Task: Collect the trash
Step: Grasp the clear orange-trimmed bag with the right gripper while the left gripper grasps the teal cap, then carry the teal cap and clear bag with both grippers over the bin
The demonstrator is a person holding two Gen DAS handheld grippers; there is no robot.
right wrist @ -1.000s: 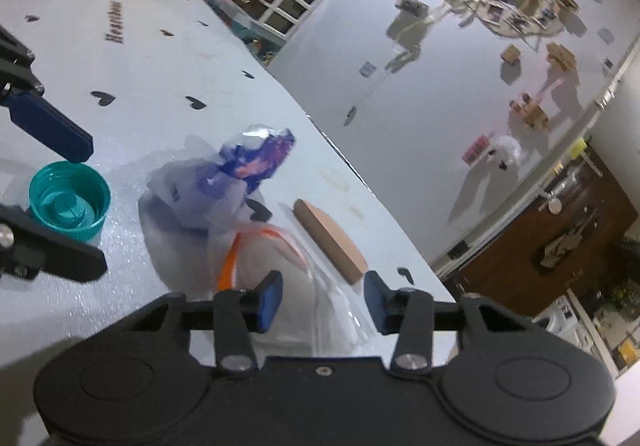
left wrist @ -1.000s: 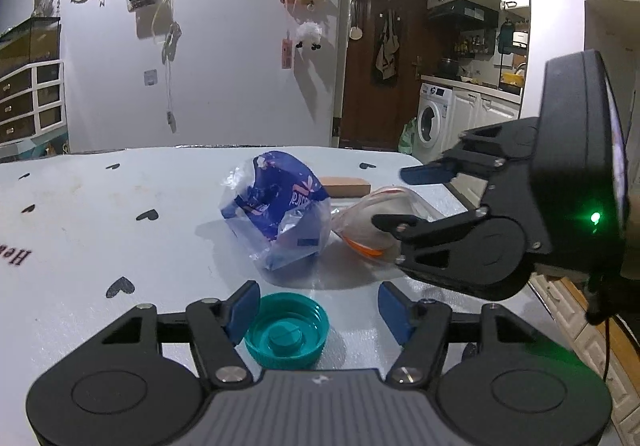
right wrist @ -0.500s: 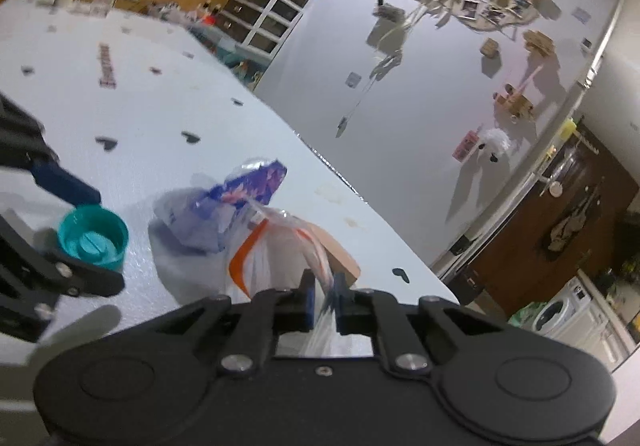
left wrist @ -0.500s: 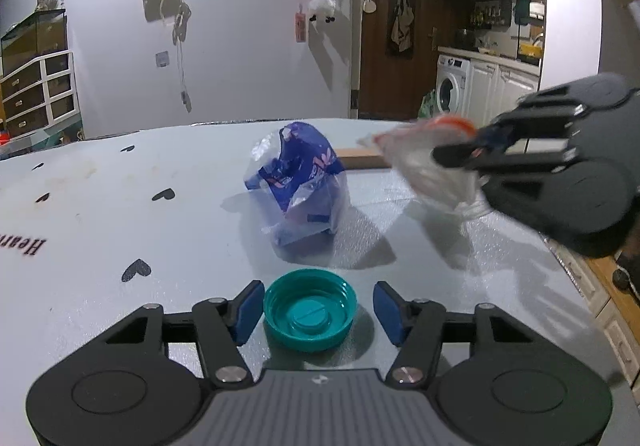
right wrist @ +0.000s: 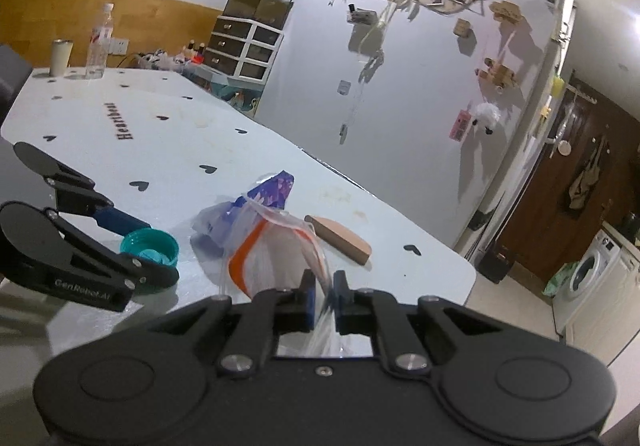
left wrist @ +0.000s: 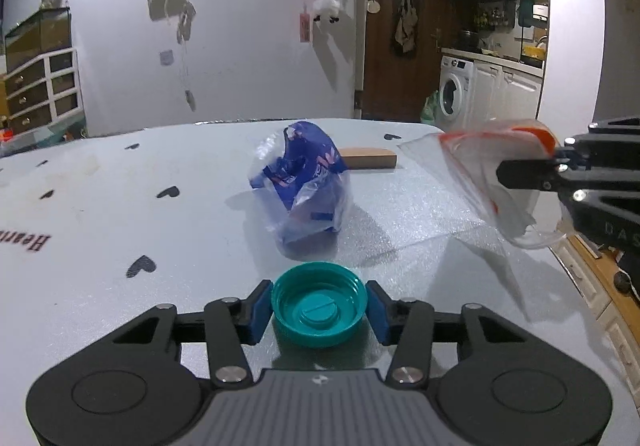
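L gripper (left wrist: 319, 309) closed on teal cap (left wrist: 319, 304), tabletop (left wrist: 120, 213) near edge | R gripper (right wrist: 323, 296) pinched on zip bag (right wrist: 276, 254), held aloft | cap to be squeezed firmly, lifted straight, dropped into bag mouth

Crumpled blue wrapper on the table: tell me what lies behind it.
Behind the crumpled blue wrapper a flat wooden block lies on the table. The wrapper covers the block's left end, so nothing further there can be seen.

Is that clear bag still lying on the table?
No, the clear bag hangs above the table, pinched in the right hand-held gripper.
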